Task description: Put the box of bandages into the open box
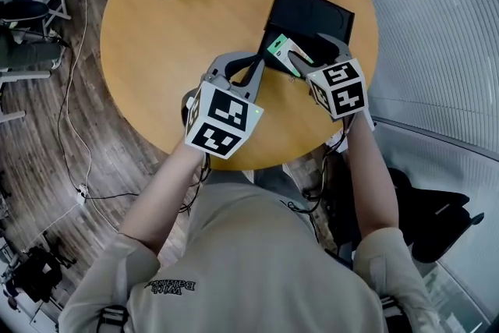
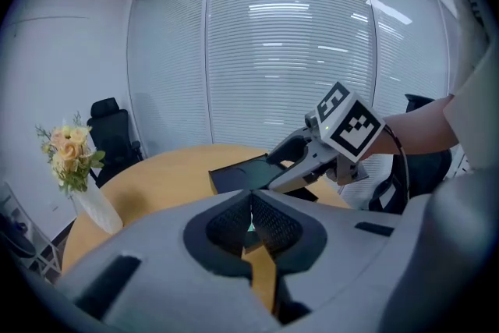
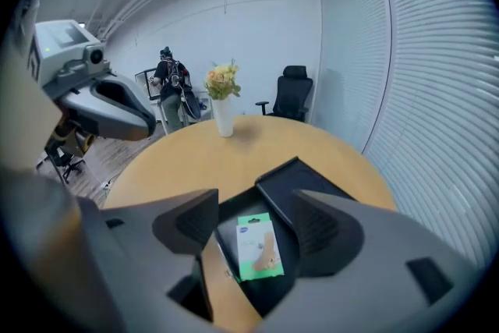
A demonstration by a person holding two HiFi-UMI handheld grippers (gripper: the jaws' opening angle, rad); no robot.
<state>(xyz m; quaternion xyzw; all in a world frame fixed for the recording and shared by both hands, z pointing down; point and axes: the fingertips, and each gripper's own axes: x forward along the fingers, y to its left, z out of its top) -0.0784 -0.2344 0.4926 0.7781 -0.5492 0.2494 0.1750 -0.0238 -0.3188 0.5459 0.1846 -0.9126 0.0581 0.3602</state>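
Green-and-white box of bandages (image 3: 257,247) lying flat inside the black open box (image 3: 234,208) on the round wooden table (image 1: 195,19). The placement appears done, and what seems left is drawing the grippers away. Right gripper (image 3: 255,208) hovers above the bandages, jaws spread wide and gripping nothing. Left gripper (image 2: 251,203) sits beside the box, jaws pressed together and empty. In the head view the grippers hide much of the box, and whether the black panel alongside is a hinged lid cannot be told.

Bright, even light — fisheye-warped edges
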